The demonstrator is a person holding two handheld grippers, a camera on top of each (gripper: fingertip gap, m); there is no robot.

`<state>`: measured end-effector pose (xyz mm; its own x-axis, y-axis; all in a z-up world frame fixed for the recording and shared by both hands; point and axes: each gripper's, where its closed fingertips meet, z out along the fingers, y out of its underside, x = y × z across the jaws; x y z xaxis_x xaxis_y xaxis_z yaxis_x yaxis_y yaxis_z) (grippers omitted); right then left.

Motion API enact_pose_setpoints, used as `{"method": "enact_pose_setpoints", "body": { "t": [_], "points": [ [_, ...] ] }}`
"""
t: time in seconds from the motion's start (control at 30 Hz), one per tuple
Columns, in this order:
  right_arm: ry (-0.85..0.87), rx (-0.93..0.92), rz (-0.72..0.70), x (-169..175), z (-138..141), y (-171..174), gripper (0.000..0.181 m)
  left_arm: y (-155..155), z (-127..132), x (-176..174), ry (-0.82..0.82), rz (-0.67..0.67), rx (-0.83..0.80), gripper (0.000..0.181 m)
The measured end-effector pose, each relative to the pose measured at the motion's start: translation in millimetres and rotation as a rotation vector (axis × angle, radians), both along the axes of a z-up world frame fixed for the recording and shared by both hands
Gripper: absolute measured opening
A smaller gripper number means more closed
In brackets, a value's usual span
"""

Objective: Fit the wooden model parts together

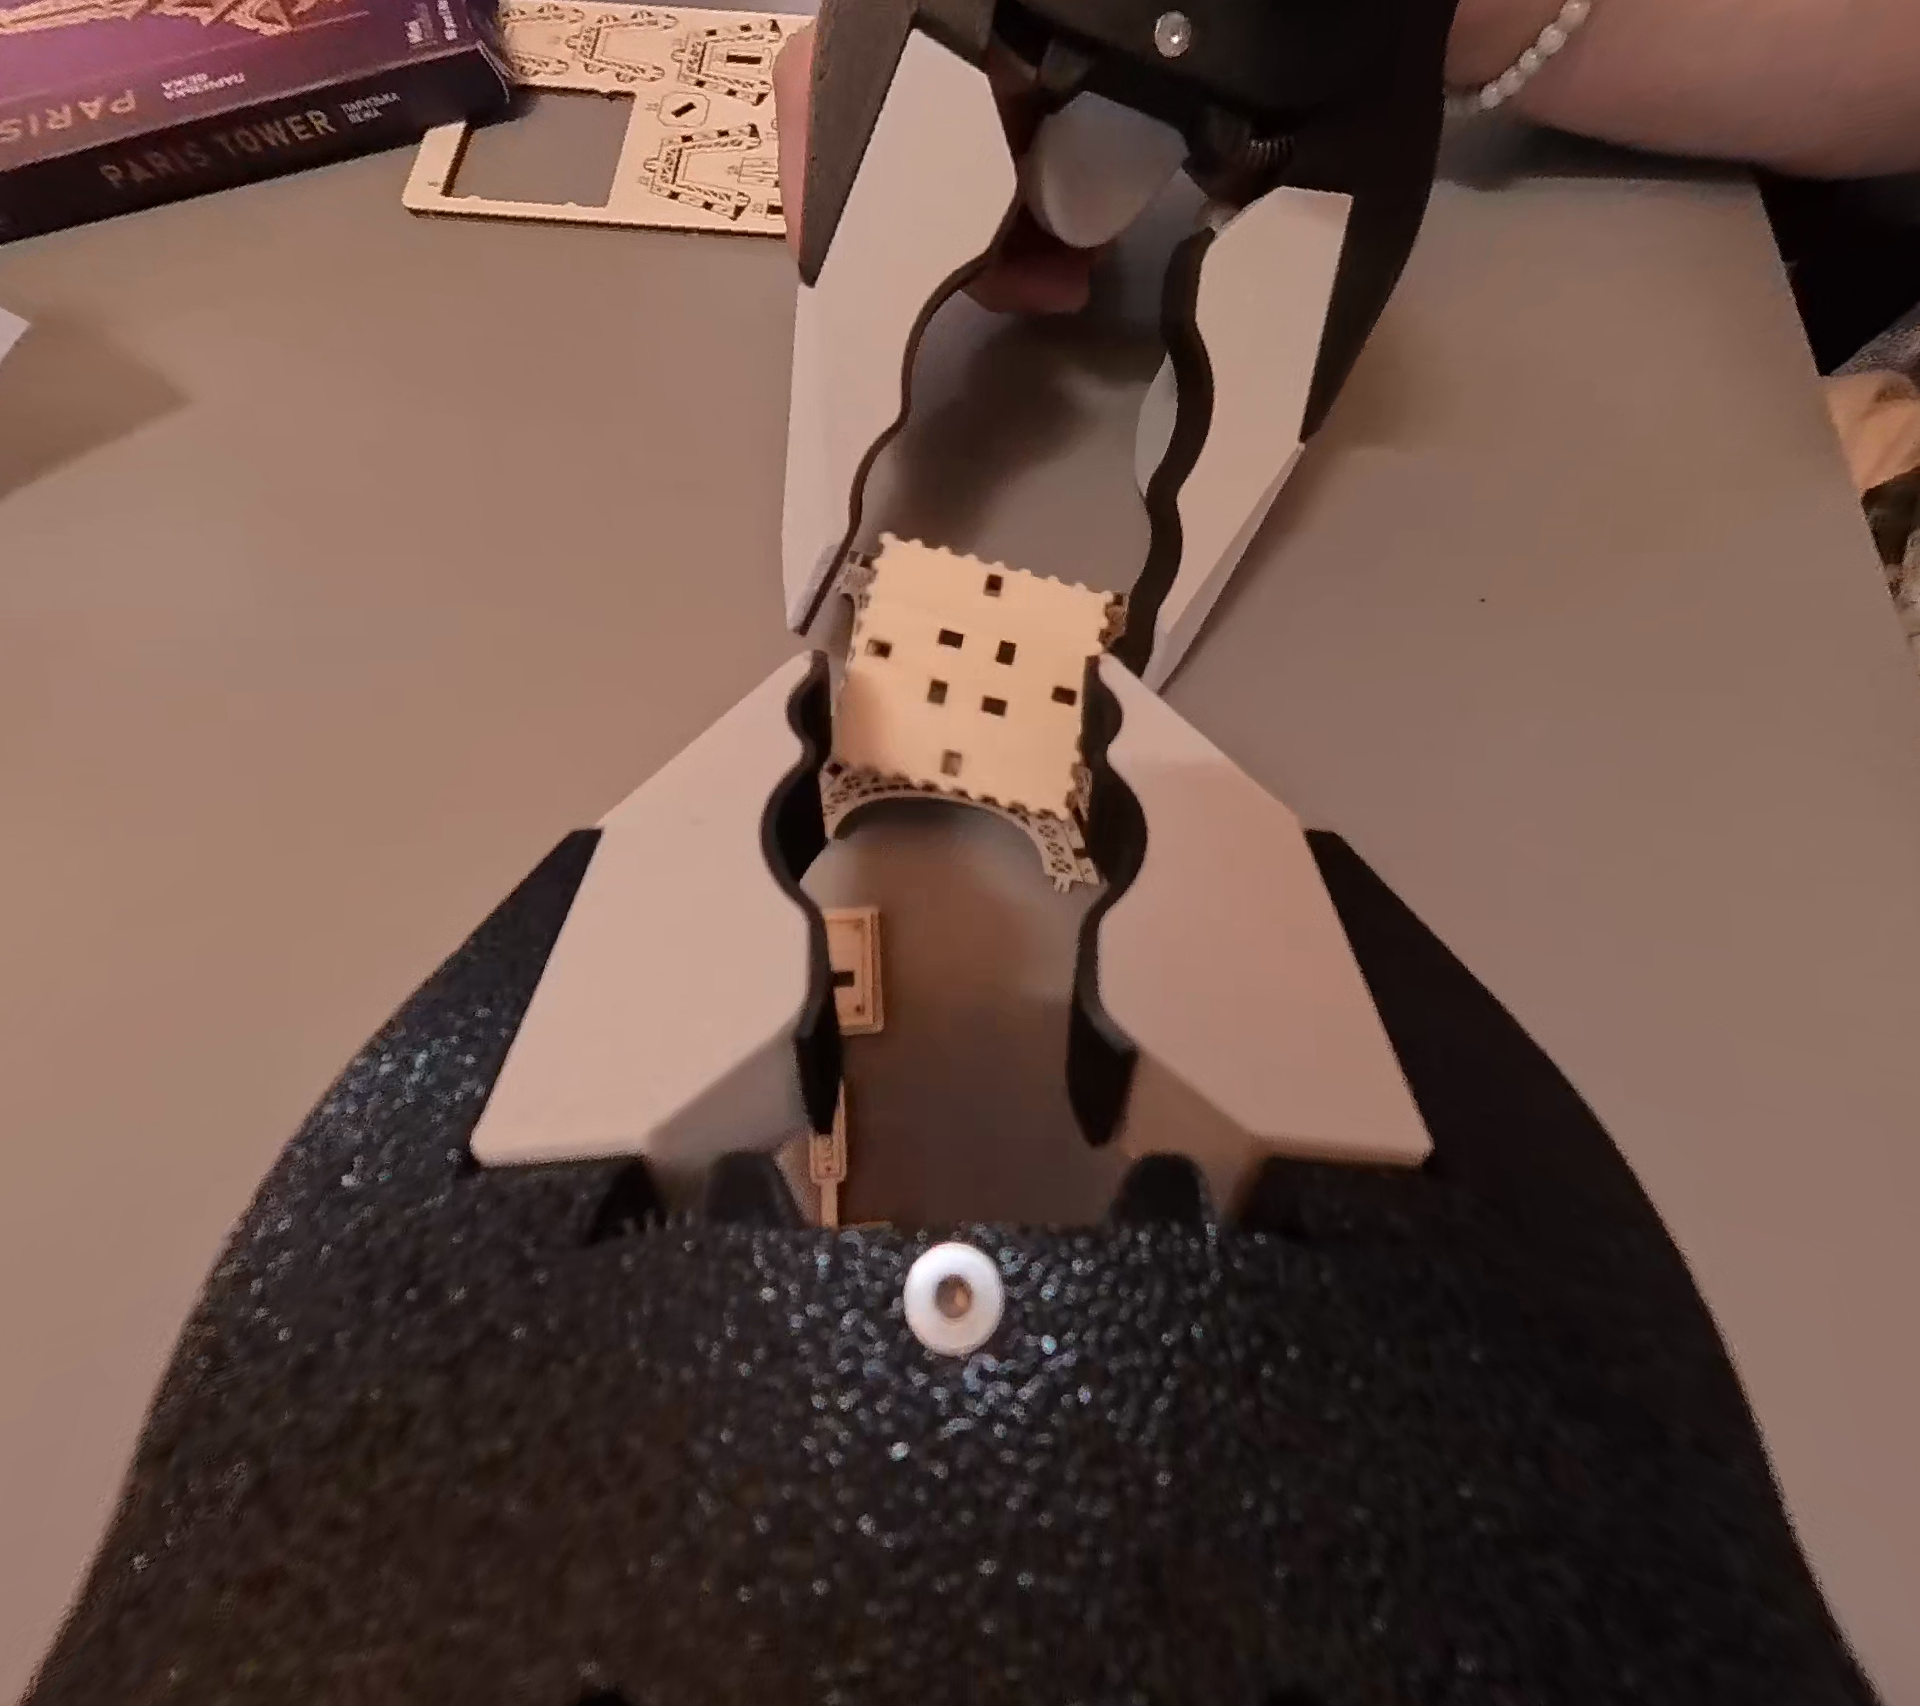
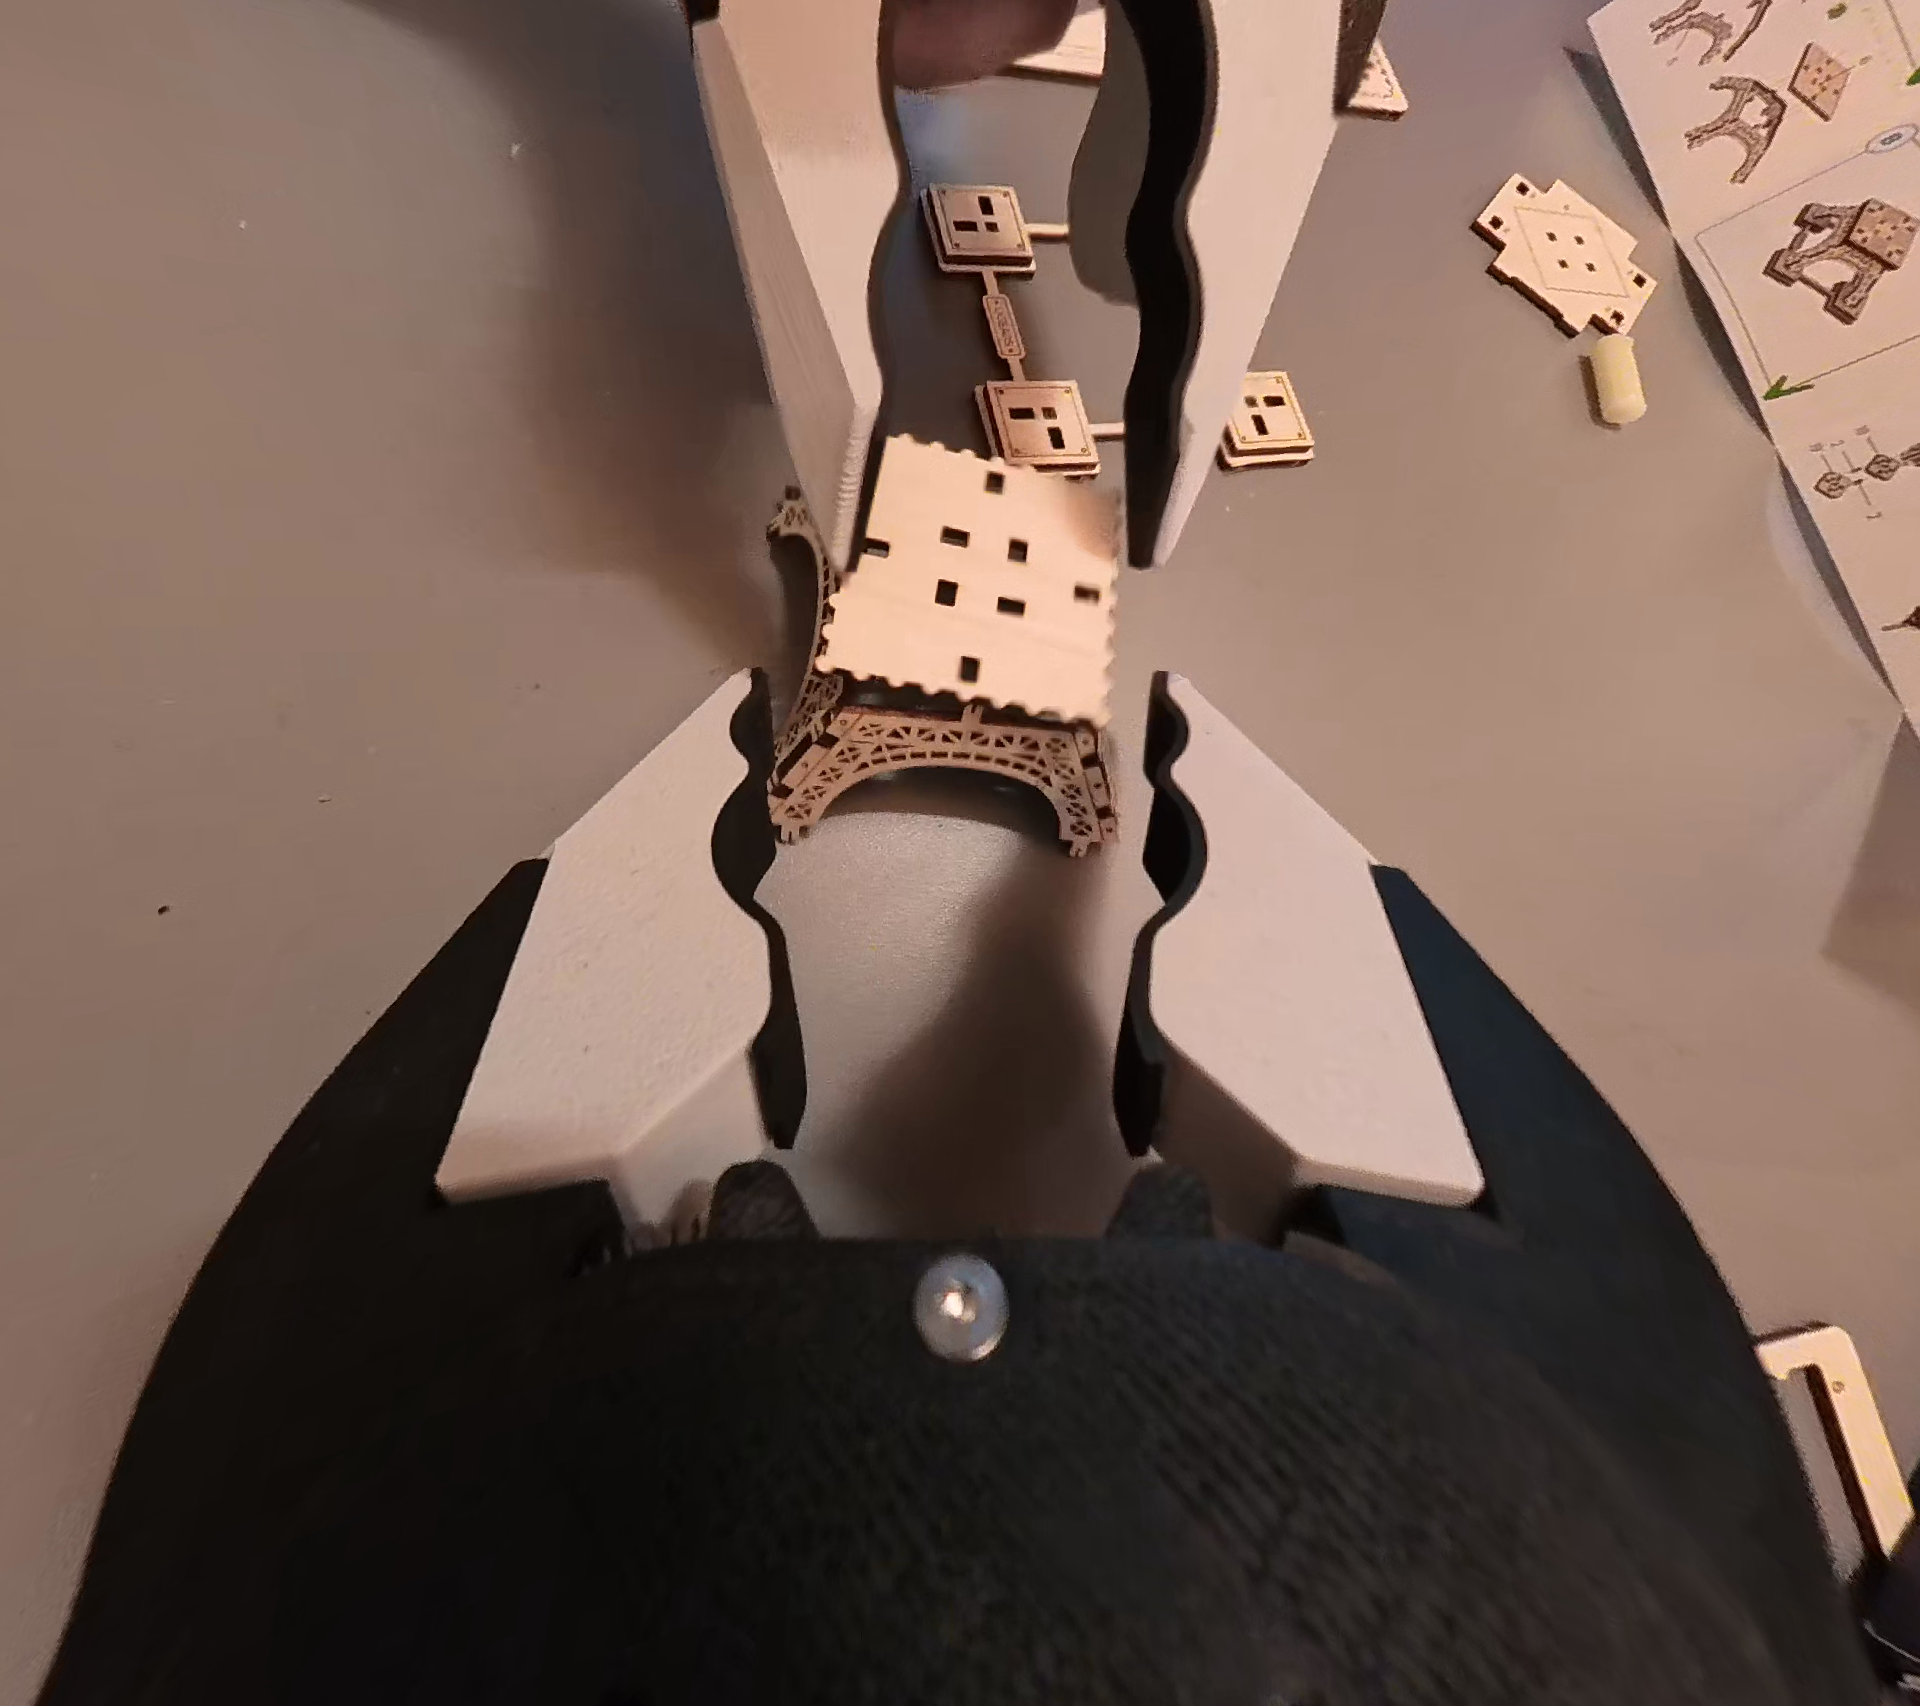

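Item: tower base [image 1: 966,711], a slotted square deck on four lattice arches, is standing on the grey bench [image 1: 416,617] and serving as landmark.

Nearest, in the left wrist view: the left hand-held gripper [image 1: 961,700] is bracketing the base, its wavy pads [image 1: 805,726] lying against both flanks; it appears to be gripping the base. A small loose plate [image 1: 854,970] is lying just under the left finger, behind the base.

In the right wrist view: the right hand-held gripper [image 2: 956,700] is sitting open, tips either side of the near arch and apparently apart from it, holding nothing.

Beyond the base: linked square plates [image 2: 1039,420] are lying on the bench. Farther off: a cross-shaped plate [image 2: 1564,259], a pale peg [image 2: 1612,378], an instruction sheet [image 2: 1787,129]; opposite side, a part fret [image 1: 613,118] and purple box [image 1: 229,35].

Step judged: steadying the base with the deck seated; the next part is not yet picked. Next move likely calls for the free gripper fetching a plate and aligning tabs to deck slots.

Room: bench open sideways of the base; the opposing fingertips are crowding its corners, and fragile lattice legs are leaving little margin.
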<state>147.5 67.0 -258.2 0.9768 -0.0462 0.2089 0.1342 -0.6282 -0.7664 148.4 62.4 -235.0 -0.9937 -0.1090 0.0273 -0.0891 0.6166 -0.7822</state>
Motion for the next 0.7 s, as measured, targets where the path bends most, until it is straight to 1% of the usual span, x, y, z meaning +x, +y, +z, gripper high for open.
{"method": "enact_pose_setpoints", "body": {
  "t": [0.17, 0.27, 0.37, 0.43, 0.47, 0.5, 0.57, 0.63, 0.7],
  "points": [
    [0.004, -0.002, 0.009, -1, 0, 0, 0.067, -1, -6, -2, -0.013, -0.001, 0.044, 0.038],
    [0.006, -0.003, 0.010, -2, -1, 0, 0.067, 0, -5, -1, -0.031, 0.009, 0.046, 0.046],
    [0.003, -0.003, 0.014, -2, -1, 0, 0.066, 10, 6, 6, -0.074, 0.052, 0.026, 0.053],
    [0.002, -0.002, 0.017, -3, -1, 0, 0.065, 25, 14, 10, -0.080, 0.149, 0.052, 0.056],
    [0.002, -0.002, 0.018, -3, -1, 0, 0.064, 32, 16, 6, -0.070, 0.195, 0.086, 0.060],
    [0.003, -0.003, 0.018, -3, -1, 0, 0.064, 38, 19, 2, -0.074, 0.250, 0.115, 0.059],
    [0.003, -0.003, 0.017, -3, -1, 0, 0.064, 49, 24, -2, -0.106, 0.450, 0.141, 0.058],
    [0.001, -0.002, 0.017, -3, 0, 0, 0.064, 51, 23, -14, -0.056, 0.660, 0.092, 0.057],
    [-0.001, -0.002, 0.012, -2, 0, 0, 0.066, 46, 14, -31, -0.023, 0.761, 0.043, 0.058]
  ]
}}
